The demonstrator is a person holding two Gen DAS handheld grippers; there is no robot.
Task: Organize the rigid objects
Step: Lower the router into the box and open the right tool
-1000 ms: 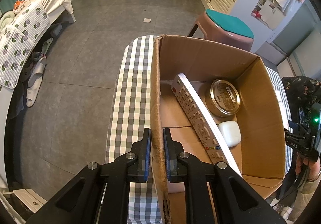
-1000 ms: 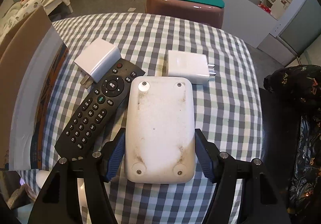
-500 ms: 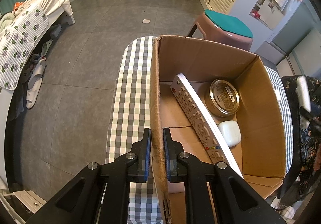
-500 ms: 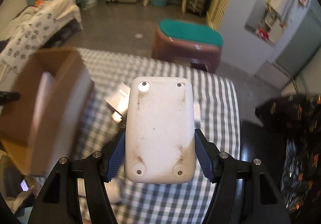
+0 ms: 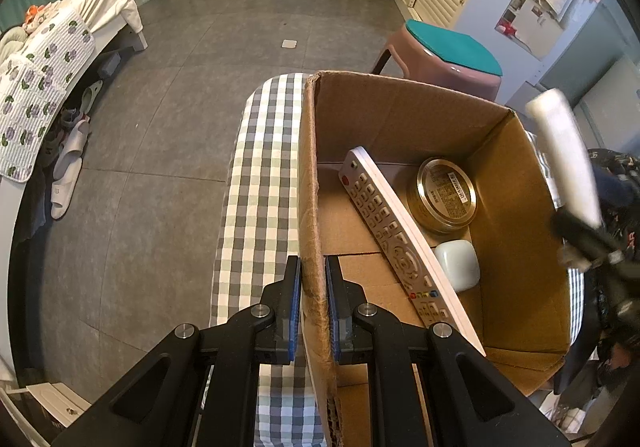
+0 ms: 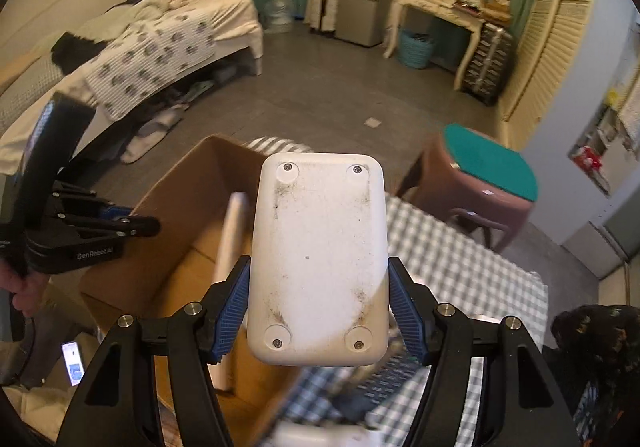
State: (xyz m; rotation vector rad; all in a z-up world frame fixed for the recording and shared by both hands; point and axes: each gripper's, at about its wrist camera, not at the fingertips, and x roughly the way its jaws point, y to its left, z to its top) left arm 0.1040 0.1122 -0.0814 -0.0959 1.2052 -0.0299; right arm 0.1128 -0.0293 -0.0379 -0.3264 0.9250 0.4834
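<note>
My left gripper [image 5: 313, 305] is shut on the left wall of the cardboard box [image 5: 308, 207], which stands on the checked table [image 5: 256, 183]. Inside lie a white remote [image 5: 396, 243], a gold tin [image 5: 446, 195] and a small white case [image 5: 458, 265]. My right gripper [image 6: 318, 299] is shut on a white flat device [image 6: 318, 255], underside up with four screwed feet, held in the air above the table beside the box [image 6: 168, 267]. The device shows blurred in the left wrist view [image 5: 564, 159], above the box's right wall.
A pink stool with a teal top [image 6: 488, 183] stands behind the table. A bed [image 6: 140, 47] is at the left, a dressing table and blue basket [image 6: 416, 47] at the back. A black remote [image 6: 380, 387] lies blurred on the table under my right gripper.
My right gripper has lifted the white device off the table and swung it left and up toward the box. My left gripper has stayed clamped on the box wall.
</note>
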